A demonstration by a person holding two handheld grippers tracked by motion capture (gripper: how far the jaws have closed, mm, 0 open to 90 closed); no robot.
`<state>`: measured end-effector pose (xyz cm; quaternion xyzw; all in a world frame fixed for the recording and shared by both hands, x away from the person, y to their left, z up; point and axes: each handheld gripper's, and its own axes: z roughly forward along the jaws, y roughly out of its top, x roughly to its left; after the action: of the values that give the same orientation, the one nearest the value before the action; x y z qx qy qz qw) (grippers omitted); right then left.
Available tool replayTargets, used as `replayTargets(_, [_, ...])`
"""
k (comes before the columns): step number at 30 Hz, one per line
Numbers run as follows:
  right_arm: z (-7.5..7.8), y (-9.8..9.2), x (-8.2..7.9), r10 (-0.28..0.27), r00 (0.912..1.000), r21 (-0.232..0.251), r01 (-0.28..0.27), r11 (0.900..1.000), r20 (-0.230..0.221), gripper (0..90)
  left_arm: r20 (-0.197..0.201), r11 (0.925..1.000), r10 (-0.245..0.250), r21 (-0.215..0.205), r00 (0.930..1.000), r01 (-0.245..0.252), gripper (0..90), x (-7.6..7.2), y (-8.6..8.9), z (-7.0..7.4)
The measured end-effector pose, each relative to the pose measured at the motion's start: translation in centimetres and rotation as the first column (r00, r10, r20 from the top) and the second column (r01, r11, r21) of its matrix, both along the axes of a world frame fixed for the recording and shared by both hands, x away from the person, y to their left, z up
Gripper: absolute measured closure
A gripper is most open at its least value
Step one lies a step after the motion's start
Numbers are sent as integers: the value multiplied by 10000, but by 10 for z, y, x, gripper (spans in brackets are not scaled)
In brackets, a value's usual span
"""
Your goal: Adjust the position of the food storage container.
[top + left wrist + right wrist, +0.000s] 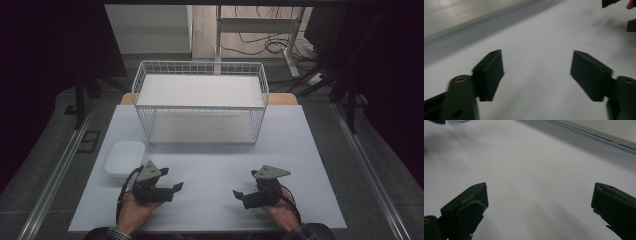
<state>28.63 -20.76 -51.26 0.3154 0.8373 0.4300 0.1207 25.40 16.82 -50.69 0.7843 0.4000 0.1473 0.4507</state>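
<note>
White dish [124, 158] was the thing closest to a claw, so it comes first. It sat on the left side of the table [210, 165], a bit farther away than the left claw [176, 189] and off to its left. The dish and the claw were near each other but did not touch. The dish looked like a small tray with round corners.

At the near edge of the table, two hands came in from the bottom. The left hand [133, 209] held the left claw, and the right hand [280, 210] held the right claw [238, 195]. Both claws lay low over the table and pointed at each other across the middle, with bare table between them.

In the left gripper view, the left claw [537, 72] had its two black jaws apart, with only white table between them. They held nothing. That view was a little blurry. In the right gripper view, the right claw [539, 202] had its jaws wide apart too, and nothing sat between them.

Farther back, in the middle of the table, stood a white wire basket [200, 102]. It had a flat white shelf on top and another white floor below. It stood well apart from both claws and from the dish.

Past the table was a grey floor [60, 125] with some cables [265, 45] far away.
</note>
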Motion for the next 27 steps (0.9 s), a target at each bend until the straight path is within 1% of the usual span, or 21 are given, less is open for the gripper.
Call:
replayTargets(2, [0,0,0,-76,10000,-15,76,10000,32,4,-20,9998,217,-54,9998,-217,330,3,6,2])
replayTargets(4, [0,-1,1,-139,9999,-14,139,9999,31,5,-135,9989,448,-111,9989,-449,391,7,14,5])
replayTargets(5, [0,-1,1,-159,9999,-23,159,9999,36,5,-158,9986,522,-103,9985,-523,414,9,16,6])
replayTargets(6, [0,-2,2,-198,9998,-28,198,9998,37,5,-241,9975,701,-31,9972,-702,473,13,22,7])
replayTargets(7, [0,-2,2,-198,9998,-28,198,9998,37,5,-241,9975,701,-31,9972,-702,496,13,22,7])
replayTargets(8, [0,-2,2,-219,9998,-27,219,9998,19,4,-251,9969,792,3,9965,-792,496,14,24,8])
replayTargets(9, [0,-2,3,-247,9997,-39,247,9997,21,5,-295,9967,813,57,9963,-811,533,16,27,9])
replayTargets(11, [0,-2,3,-263,9997,-50,263,9996,25,5,-228,9959,888,216,9958,-883,597,20,31,12])
replayTargets(12, [0,-2,3,-260,9997,-63,260,9996,25,4,-222,9947,989,307,9948,-982,668,22,34,13])
replayTargets(13, [0,-2,3,-260,9997,-63,260,9996,25,4,-194,9940,1045,352,9943,-1038,668,24,37,15])
replayTargets(15, [1,-2,3,-249,9997,-101,250,9996,21,5,-149,9920,1200,407,9927,-1193,741,28,43,18])
replayTargets(16, [1,-2,3,-257,9997,-98,257,9996,28,5,-97,9905,1307,441,9914,-1301,770,30,46,19])
replayTargets(17, [1,-2,3,-270,9996,-115,271,9996,43,5,-44,9875,1487,525,9889,-1483,853,35,53,21])
replayTargets(18, [1,-2,3,-277,9996,-118,277,9995,45,5,-3,9854,1595,603,9872,-1592,878,37,58,21])
replayTargets(19, [1,-2,3,-277,9996,-118,277,9995,45,5,-3,9854,1595,603,9872,-1592,897,37,58,21])
replayTargets(22, [1,-3,3,-296,9996,-149,297,9994,48,5,-64,9776,2023,610,9793,-2016,899,44,72,21])
replayTargets(23, [1,-3,3,-280,9996,-168,281,9995,53,5,-86,9733,2233,566,9747,-2224,900,46,79,20])
replayTargets(24, [1,-2,3,-275,9996,-195,276,9994,67,5,-86,9733,2233,566,9747,-2224,900,46,79,20])
replayTargets(25, [1,-2,3,-260,9997,-209,261,9994,48,5,-79,9704,2349,587,9720,-2341,900,47,83,20])
replayTargets(26, [1,-2,3,-251,9997,-222,252,9994,42,5,-19,9638,2597,630,9657,-2590,900,48,91,20])
replayTargets(27, [1,-1,3,-255,9997,-226,256,9994,45,5,17,9601,2728,639,9621,-2723,900,49,95,20])
